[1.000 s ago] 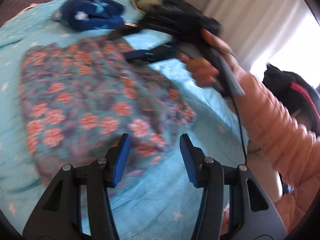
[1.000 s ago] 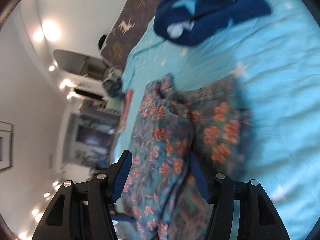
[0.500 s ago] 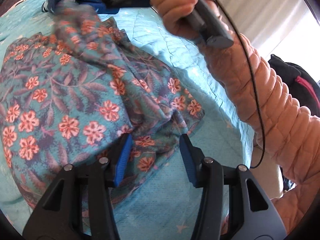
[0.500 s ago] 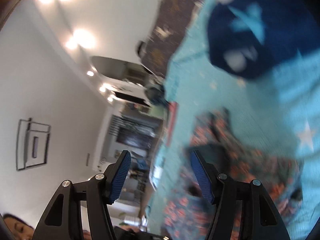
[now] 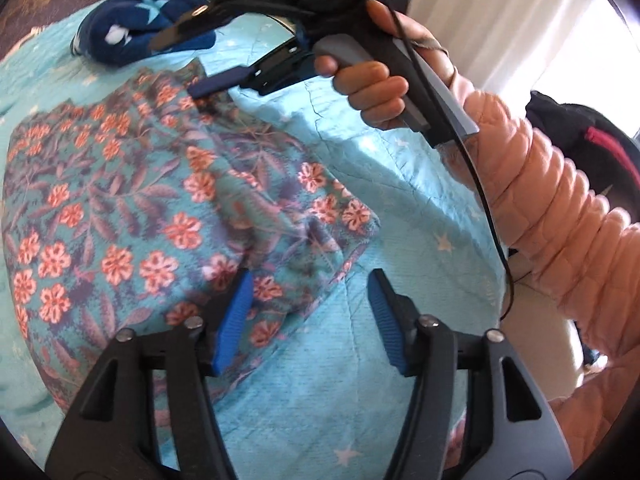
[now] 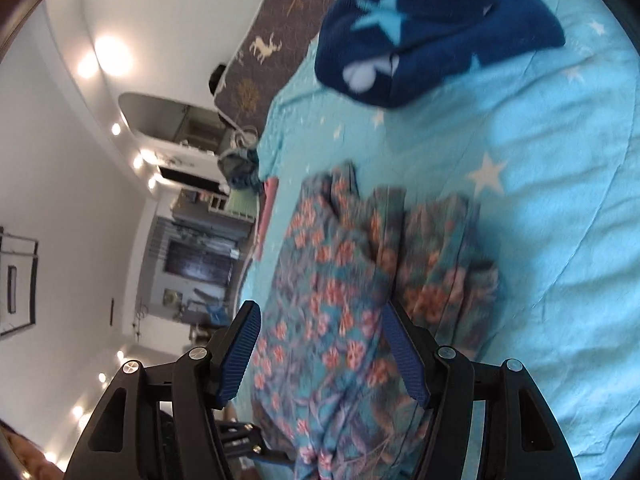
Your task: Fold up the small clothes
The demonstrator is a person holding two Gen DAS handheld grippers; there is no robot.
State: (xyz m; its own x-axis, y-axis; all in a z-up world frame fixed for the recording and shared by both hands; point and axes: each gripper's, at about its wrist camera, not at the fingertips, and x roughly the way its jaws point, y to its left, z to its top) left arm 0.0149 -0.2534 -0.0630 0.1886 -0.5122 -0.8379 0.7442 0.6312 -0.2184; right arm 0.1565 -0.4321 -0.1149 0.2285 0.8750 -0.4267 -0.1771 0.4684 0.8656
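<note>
1. The bed (image 5: 400, 184) is the biggest thing here. It has a light blue cover with white stars, and both pieces of clothing lie on it.
2. The floral cloth (image 5: 132, 208) lies in the middle of the bed. Half a second ago its far corner was lifted up by the right gripper — now that corner is back down and the cloth is flatter, with a bumpy ridge running across it. I think one fold has just been laid down, so the next job is to smooth it or fold it again.
3. The blue star cloth (image 6: 432, 36) sits bunched up at the far end of the bed, well apart from the floral cloth. It does not look folded yet.
4. The right gripper (image 6: 324, 352) has swung back down toward the bed. Its fingers are apart and hold nothing. The floral cloth shows between them, but I cannot tell if they touch it.
5. The left gripper (image 5: 308, 320) is low over the near edge — its fingers are apart too. The near corner of the floral cloth lies just beside the left finger (image 5: 234, 320), and the other finger is over bare bed.
</note>
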